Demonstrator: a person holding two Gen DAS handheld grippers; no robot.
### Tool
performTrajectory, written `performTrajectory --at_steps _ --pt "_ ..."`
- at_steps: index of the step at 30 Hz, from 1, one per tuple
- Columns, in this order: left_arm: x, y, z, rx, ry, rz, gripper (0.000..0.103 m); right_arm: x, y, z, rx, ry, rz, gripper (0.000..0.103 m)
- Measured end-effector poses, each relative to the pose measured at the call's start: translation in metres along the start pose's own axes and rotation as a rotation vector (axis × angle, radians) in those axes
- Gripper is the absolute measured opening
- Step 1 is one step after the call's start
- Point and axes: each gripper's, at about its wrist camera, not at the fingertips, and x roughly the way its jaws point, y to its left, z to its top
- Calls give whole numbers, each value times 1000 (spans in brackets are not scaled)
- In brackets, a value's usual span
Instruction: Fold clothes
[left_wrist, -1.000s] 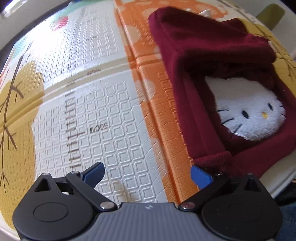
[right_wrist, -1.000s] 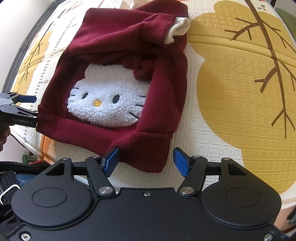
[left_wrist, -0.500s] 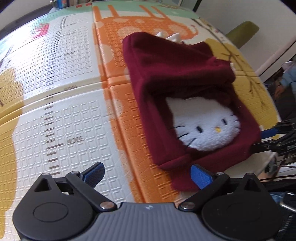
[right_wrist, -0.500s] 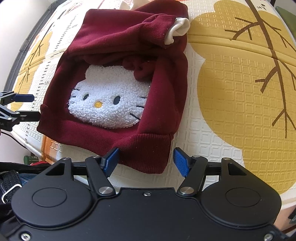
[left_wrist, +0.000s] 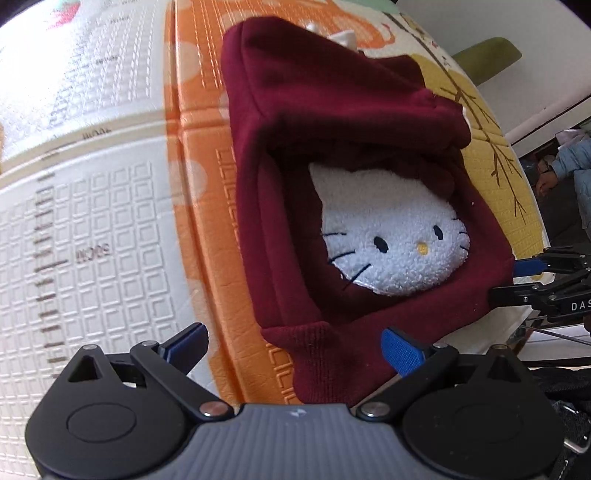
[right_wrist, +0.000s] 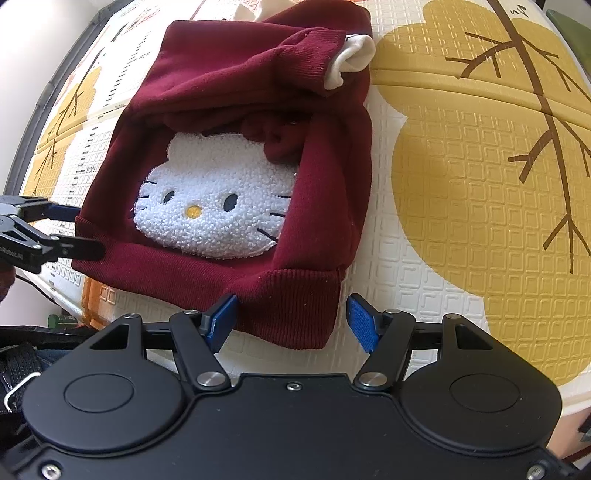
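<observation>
Maroon sweater (right_wrist: 236, 85) lies partly folded on the foam play mat (right_wrist: 461, 206), both sleeves tucked in over the top so the body forms a rough rectangle; its long axis runs near to far in the right wrist view, ribbed hem (right_wrist: 291, 306) at the near end, collar end at the far end. White fuzzy cat face patch (right_wrist: 214, 210) faces up in the middle, framed by the folded-in fabric, chin toward the hem. A cream cuff (right_wrist: 354, 59) pokes out at the far right corner. Sweater sits near the near edge of the mat, left of the yellow tree print (right_wrist: 491, 155). Right gripper (right_wrist: 291, 321) open, blue pads wide apart, straddling the hem's near right corner, pads just beside the cloth, contact unclear. Left gripper (left_wrist: 295, 347) open too, jaws wide, hovering at the hem's near left corner; in the left wrist view the sweater (left_wrist: 332, 122) stretches from near centre to far, over the orange strip (left_wrist: 207, 229) of the mat (left_wrist: 92, 258), patch (left_wrist: 391, 240) tilted with chin toward near right. Right gripper (left_wrist: 517, 278) shows at the right edge of that view, tips at the hem's other corner; left gripper (right_wrist: 75, 232) shows at the left edge of the right wrist view, tips touching or just beside the hem, cannot tell which
</observation>
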Motion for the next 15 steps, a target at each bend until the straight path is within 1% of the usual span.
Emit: performTrajectory --at_steps 11,15 --pt "15 -9 1 6 26 15 102 4 -1 0 15 9 -4 62" --pt "14 -9 0 -8 20 19 102 5 -1 -1 19 9 3 52"
